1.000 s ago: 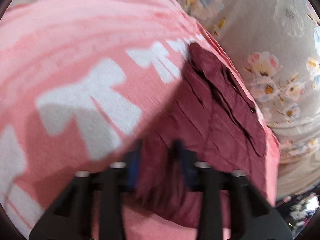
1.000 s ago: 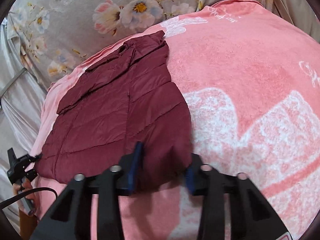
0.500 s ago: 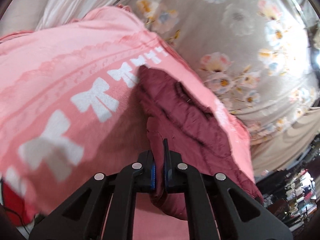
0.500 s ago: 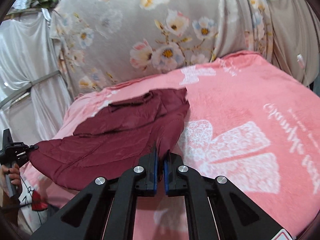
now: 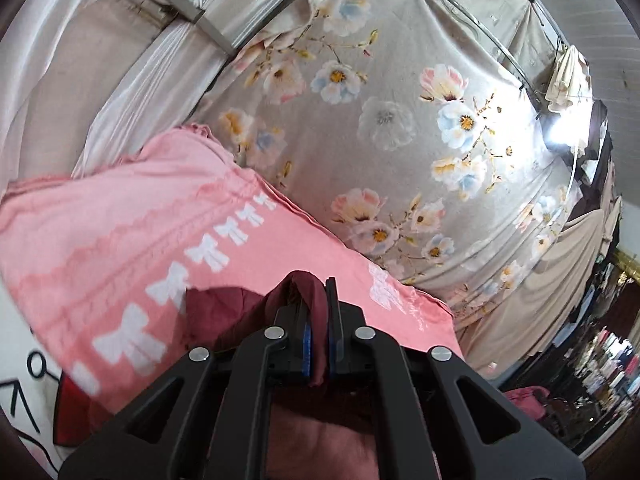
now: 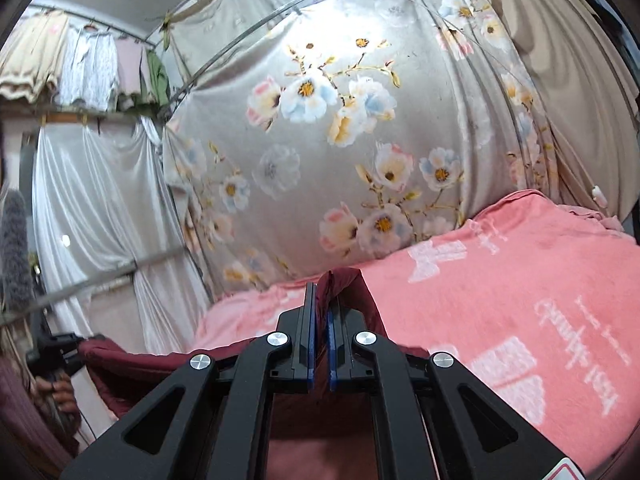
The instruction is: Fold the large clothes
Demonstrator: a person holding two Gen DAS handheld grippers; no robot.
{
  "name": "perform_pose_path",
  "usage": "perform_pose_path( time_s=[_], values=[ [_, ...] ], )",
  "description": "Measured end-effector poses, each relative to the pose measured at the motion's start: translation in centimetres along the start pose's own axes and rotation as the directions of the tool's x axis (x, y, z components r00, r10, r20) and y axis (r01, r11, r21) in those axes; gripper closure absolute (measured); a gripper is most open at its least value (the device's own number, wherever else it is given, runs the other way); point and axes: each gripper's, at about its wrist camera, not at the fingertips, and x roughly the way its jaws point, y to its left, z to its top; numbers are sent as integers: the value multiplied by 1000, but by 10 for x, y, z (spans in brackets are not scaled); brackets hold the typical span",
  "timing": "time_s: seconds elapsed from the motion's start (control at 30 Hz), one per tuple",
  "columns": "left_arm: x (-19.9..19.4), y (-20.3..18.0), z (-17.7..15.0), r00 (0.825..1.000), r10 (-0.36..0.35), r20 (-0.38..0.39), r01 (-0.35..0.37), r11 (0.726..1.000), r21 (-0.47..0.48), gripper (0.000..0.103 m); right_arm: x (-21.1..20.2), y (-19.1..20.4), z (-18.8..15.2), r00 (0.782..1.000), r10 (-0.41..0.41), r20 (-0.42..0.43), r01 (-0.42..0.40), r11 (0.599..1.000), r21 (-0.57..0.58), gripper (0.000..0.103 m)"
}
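Both your grips are clamped: left hand-held gripper (image 5: 318, 316) and right hand-held gripper (image 6: 321, 312) each pinch the maroon jacket (image 6: 160, 376), which hangs between them above the pink blanket (image 6: 520, 280), floral curtain (image 5: 400, 128) behind.

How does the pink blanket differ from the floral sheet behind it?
The pink blanket lies flat as the work surface; the floral sheet hangs upright behind it. The blanket is pink with white bows and script; the sheet is grey with pale flowers. The blanket looks fuzzy, the sheet smooth and draped. Both are large printed cloths.
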Motion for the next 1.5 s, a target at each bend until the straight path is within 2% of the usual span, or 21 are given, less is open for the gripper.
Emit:
perform_pose_path(
  time_s=[0.17,0.23,0.33,0.47,0.6,0.67,0.8,0.9,1.0,1.1,1.17,1.27,1.3,1.37,1.4,1.43,1.47,1.5],
  values=[
    [60,-2,21,998,60,-9,-60,998,29,98,89,-28,3,997,-73,-28,75,995,67,99],
    [95,-1,26,994,110,-24,-108,993,51,98,121,-40,-4,993,-106,-56,111,990,90,99],
    [151,3,27,978,202,-49,-197,976,97,98,169,-54,-20,980,-169,-104,179,979,93,99],
    [222,21,15,948,299,-110,-285,950,129,98,224,-81,-51,951,-244,-189,271,954,131,99],
    [284,50,-6,909,371,-191,-347,926,147,98,261,-105,-80,921,-291,-259,335,931,146,99],
    [301,59,-16,891,397,-220,-369,916,159,98,276,-112,-92,905,-309,-293,358,924,132,99],
    [335,84,-38,845,450,-288,-420,893,162,97,298,-119,-110,873,-341,-348,395,914,95,99],
    [347,98,-53,824,470,-316,-443,882,159,95,311,-121,-123,851,-359,-384,412,909,64,99],
    [350,103,-64,821,476,-315,-447,879,162,95,320,-120,-133,827,-386,-409,430,902,19,98],
    [351,104,-72,819,489,-301,-455,872,180,94,330,-121,-144,794,-410,-449,454,891,-10,96],
    [352,106,-75,823,483,-299,-452,876,170,93,330,-122,-146,788,-417,-454,460,888,-17,94],
    [347,113,-72,847,439,-301,-424,898,116,91,323,-120,-141,799,-412,-437,456,890,-5,89],
    [343,114,-69,853,427,-300,-419,903,93,90,316,-119,-136,812,-407,-419,451,893,6,84],
    [327,112,-58,867,409,-285,-409,910,61,85,296,-112,-122,841,-409,-355,444,896,22,65],
    [318,109,-51,878,397,-267,-399,916,48,76,285,-106,-115,856,-408,-318,437,899,23,54],
    [305,103,-43,892,386,-237,-388,921,41,55,271,-99,-106,872,-407,-270,427,904,17,51],
    [292,96,-35,896,400,-194,-399,916,45,40,262,-92,-99,881,-407,-243,421,907,8,51],
    [274,86,-25,893,436,-113,-432,900,58,23,254,-83,-93,891,-395,-223,404,915,-5,51]
  ],
)
